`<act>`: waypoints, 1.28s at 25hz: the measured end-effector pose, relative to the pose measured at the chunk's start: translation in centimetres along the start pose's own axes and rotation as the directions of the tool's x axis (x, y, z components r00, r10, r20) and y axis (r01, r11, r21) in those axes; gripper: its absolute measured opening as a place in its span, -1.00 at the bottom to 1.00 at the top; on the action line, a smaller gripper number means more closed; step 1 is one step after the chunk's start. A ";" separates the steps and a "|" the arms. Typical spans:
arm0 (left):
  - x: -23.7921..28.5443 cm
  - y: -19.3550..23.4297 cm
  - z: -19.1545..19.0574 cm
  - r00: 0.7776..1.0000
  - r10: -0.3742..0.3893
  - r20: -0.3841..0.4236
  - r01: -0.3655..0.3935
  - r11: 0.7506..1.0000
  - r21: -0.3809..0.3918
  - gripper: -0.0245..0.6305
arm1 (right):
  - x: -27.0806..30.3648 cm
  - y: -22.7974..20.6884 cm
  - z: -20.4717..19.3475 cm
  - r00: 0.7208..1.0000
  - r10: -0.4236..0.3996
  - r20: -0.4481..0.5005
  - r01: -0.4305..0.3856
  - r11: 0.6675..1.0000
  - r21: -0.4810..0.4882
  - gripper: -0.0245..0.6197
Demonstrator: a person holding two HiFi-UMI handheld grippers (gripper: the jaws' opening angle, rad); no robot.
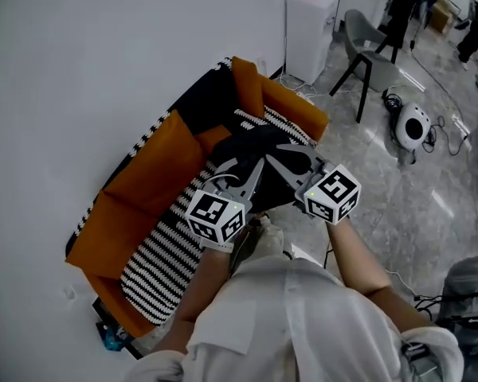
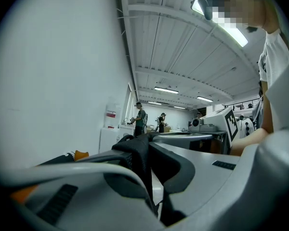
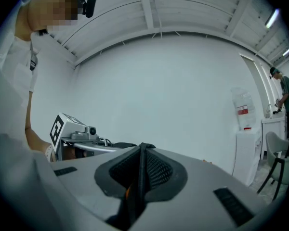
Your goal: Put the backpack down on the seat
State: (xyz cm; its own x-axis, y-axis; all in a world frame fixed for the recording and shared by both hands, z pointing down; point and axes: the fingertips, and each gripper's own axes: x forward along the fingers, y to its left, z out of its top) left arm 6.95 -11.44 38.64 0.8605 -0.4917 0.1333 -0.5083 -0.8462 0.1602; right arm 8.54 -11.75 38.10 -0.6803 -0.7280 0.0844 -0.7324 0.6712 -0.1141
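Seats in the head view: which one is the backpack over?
The orange sofa with the striped cover; the black backpack shows over its seat. The grey chair stands well apart.

The sofa (image 1: 143, 183) is orange with black edging; its seat (image 1: 166, 265) is striped black and white. The backpack (image 1: 251, 151) is black. The left hand-held gripper (image 1: 253, 173) and right hand-held gripper (image 1: 291, 159) are grey. The wall (image 1: 80, 54) is white.

White wall (image 1: 103, 54), glossy grey floor (image 1: 398, 205), grey chair (image 1: 360, 32) beside a white cabinet (image 1: 309, 30).
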 end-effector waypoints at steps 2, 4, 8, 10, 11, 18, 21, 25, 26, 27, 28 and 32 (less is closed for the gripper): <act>1.8 1.0 0.0 1.000 -0.008 -0.005 0.008 1.000 0.007 -0.80 | 0.6 -1.9 -0.2 1.000 -0.007 -0.001 0.007 1.000 0.004 -0.80; 3.6 1.9 -0.2 1.000 -0.018 -0.014 0.018 1.000 0.005 -0.80 | 1.1 -3.9 -0.5 1.000 -0.013 -0.011 0.013 1.000 0.015 -0.80; 6.4 3.3 -0.2 0.998 -0.050 -0.032 0.050 0.999 -0.006 -0.80 | 1.9 -6.9 -0.8 0.999 -0.025 -0.031 0.026 0.999 0.040 -0.80; 7.5 4.3 -0.1 0.997 -0.064 -0.033 0.064 0.998 -0.016 -0.80 | 2.7 -8.3 -0.7 0.999 -0.029 -0.036 0.030 0.999 0.043 -0.80; 8.0 5.0 0.0 0.997 -0.071 -0.033 0.070 0.997 -0.021 -0.80 | 3.2 -8.9 -0.7 0.999 -0.030 -0.040 0.032 0.999 0.041 -0.79; 12.5 9.3 0.2 0.994 -0.105 -0.030 0.104 0.994 -0.030 -0.80 | 6.5 -14.2 -0.8 0.996 -0.063 -0.069 0.064 0.998 0.009 -0.79; 14.6 11.9 0.4 0.994 -0.100 -0.036 0.099 0.995 -0.026 -0.80 | 8.5 -16.8 -0.7 0.994 -0.078 -0.075 0.078 0.997 0.003 -0.79; 17.5 14.9 0.7 0.996 -0.070 -0.048 0.069 0.997 -0.031 -0.80 | 10.8 -20.3 -0.8 0.993 -0.074 -0.092 0.076 0.997 0.020 -0.79; 18.3 15.6 0.7 0.997 -0.061 -0.048 0.059 0.998 -0.031 -0.80 | 11.4 -21.2 -0.8 0.993 -0.071 -0.095 0.074 0.997 0.025 -0.79; 19.0 16.3 0.8 0.998 -0.051 -0.048 0.050 0.998 -0.032 -0.80 | 11.9 -22.1 -0.9 0.993 -0.066 -0.098 0.070 0.997 0.033 -0.79; 19.7 17.1 0.8 0.998 -0.041 -0.048 0.040 0.999 -0.035 -0.80 | 12.6 -23.0 -1.0 0.993 -0.059 -0.102 0.063 0.997 0.041 -0.79; 22.0 20.5 -0.2 0.998 0.007 -0.063 -0.011 0.997 -0.073 -0.80 | 15.4 -26.0 -2.2 0.992 -0.008 -0.129 0.018 0.997 0.076 -0.80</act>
State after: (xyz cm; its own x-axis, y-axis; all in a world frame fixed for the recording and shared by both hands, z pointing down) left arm 15.44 -39.54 45.01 0.8533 -0.4835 0.1954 -0.5191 -0.8233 0.2295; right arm 17.03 -40.09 44.57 -0.6720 -0.7096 0.2119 -0.7405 0.6454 -0.1873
